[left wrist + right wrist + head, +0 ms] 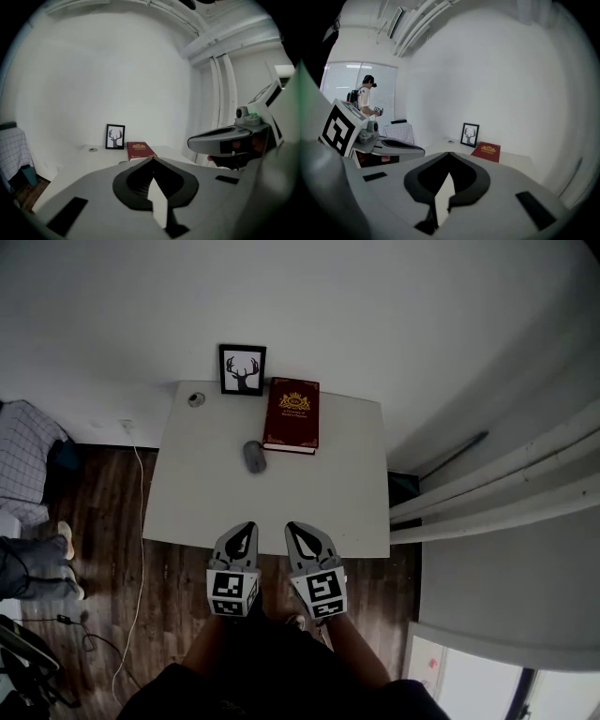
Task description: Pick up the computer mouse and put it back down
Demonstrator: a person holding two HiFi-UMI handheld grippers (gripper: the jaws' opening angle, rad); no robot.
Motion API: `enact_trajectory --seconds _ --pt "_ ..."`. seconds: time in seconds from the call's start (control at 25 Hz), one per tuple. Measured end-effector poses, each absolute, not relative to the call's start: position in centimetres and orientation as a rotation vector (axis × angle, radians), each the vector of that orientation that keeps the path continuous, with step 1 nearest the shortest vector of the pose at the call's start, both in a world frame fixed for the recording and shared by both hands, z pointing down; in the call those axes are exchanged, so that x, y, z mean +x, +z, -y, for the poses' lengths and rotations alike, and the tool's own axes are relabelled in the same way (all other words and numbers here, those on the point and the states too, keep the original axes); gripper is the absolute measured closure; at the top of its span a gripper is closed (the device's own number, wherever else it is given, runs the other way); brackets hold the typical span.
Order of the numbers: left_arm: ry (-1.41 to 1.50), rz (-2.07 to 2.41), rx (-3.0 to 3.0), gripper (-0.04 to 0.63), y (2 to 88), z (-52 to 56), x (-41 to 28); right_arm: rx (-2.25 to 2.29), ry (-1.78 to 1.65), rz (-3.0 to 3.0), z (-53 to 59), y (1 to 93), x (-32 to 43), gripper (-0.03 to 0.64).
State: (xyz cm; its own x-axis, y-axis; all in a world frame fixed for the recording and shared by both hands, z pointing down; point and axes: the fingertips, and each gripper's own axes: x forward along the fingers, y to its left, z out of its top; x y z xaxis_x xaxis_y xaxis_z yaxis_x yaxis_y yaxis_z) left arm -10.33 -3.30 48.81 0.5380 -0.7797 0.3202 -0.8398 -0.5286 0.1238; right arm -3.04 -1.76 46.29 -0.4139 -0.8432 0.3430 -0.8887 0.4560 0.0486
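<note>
A grey computer mouse (254,457) lies on the white table (216,502), just left of a red book (292,415). Both grippers hover at the table's near edge, well short of the mouse. My left gripper (246,529) is shut with nothing in it, its jaw tips meeting (152,159). My right gripper (296,529) is also shut and empty, tips together (449,153). From the left gripper view the mouse is only a sliver behind the jaws; the right gripper view does not show it.
A framed deer picture (242,369) stands at the table's far edge against the wall, with a small round object (196,399) to its left. Pipes (497,484) run along the right. A cable (141,521) trails on the wooden floor at left. A person (365,101) stands by the window.
</note>
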Motion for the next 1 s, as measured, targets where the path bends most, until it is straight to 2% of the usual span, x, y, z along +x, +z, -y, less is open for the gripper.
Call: enact_trajectory --seconds 0.44,0.68,1.0 --pt "0.239 1.412 2.639 0.595 41.4 -9.4 -5.1 1.663 0.107 2.490 -11.8 40.2 3.4 0.598" --pt "0.162 1.402 2.721 0.595 37.2 -11.9 -5.7 1.764 0.020 2.500 -14.5 36.2 3.1 0.598" --pt "0.137 1.323 2.765 0.595 36.7 -12.7 -7.2 1.806 -0.010 2.466 -14.9 34.7 0.7 0.598"
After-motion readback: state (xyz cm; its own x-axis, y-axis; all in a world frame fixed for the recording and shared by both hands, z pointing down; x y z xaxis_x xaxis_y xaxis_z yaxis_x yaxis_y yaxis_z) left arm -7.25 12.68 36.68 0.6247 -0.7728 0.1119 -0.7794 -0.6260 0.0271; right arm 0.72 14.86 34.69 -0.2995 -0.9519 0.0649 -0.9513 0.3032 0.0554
